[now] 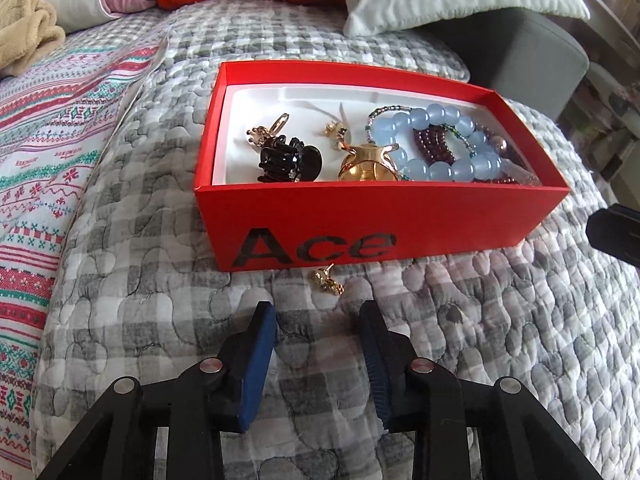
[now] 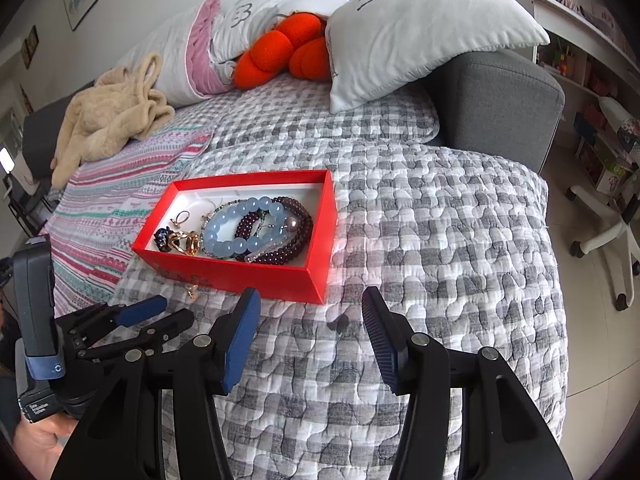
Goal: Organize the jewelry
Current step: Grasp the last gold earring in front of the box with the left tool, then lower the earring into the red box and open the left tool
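Your left gripper [image 1: 318, 320] points down at the grey checked quilt [image 1: 500, 340], with its jaws apart at a moderate width and nothing between the blue pads [image 1: 260, 356]. A small gold earring [image 1: 329, 279] lies on the quilt just ahead of the fingertips, close beside the front wall of the red box [image 1: 380, 220], the wall that carries the letters "Ace". The earring is outside the box and the pads do not touch it.

Inside the box, on the white lining, you have from left to right a gold ring [image 1: 276, 124], a black hair claw [image 1: 290, 162], a gold hair claw [image 1: 366, 164], a light blue bead bracelet [image 1: 448, 142] and a dark red bead bracelet [image 1: 436, 142] that lies partly inside the blue one. A second small gold earring [image 1: 331, 127] is behind the gold claw.

Your right gripper [image 2: 310, 312] is held over the quilt near the front corner of the box, jaws open rather wide and empty. In the right wrist view the left gripper is seen low on the left, with your hand [image 2: 36, 444] under it.

Behind the box are a white pillow [image 2: 420, 28], an orange knot cushion [image 2: 288, 52] and a beige blanket [image 2: 108, 116]
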`<state>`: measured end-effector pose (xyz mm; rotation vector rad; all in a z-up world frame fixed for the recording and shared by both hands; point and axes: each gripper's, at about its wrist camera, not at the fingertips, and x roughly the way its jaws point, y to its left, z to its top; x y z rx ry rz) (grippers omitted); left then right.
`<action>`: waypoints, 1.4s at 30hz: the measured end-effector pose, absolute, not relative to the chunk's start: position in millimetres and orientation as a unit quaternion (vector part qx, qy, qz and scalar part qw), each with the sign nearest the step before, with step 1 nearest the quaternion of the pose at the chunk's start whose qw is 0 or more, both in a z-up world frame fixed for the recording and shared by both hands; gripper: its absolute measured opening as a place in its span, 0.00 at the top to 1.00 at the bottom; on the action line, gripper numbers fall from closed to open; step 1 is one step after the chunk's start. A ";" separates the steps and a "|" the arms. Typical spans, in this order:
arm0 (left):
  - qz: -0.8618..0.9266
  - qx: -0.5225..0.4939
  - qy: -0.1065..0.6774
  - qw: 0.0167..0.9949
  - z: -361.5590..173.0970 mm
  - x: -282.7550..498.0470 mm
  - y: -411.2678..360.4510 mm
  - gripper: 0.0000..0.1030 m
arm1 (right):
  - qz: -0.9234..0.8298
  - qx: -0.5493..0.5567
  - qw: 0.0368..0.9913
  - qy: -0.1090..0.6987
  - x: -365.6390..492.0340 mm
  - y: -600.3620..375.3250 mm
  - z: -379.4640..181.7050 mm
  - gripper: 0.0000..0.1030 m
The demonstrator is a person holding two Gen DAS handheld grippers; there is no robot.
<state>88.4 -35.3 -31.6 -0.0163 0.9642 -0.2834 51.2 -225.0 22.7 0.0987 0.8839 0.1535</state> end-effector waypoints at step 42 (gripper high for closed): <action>-0.202 -0.054 0.366 0.907 37.5 97.2 -49.0 0.99 | 0.063 0.051 0.898 0.433 50.5 -238.7 20.3 0.46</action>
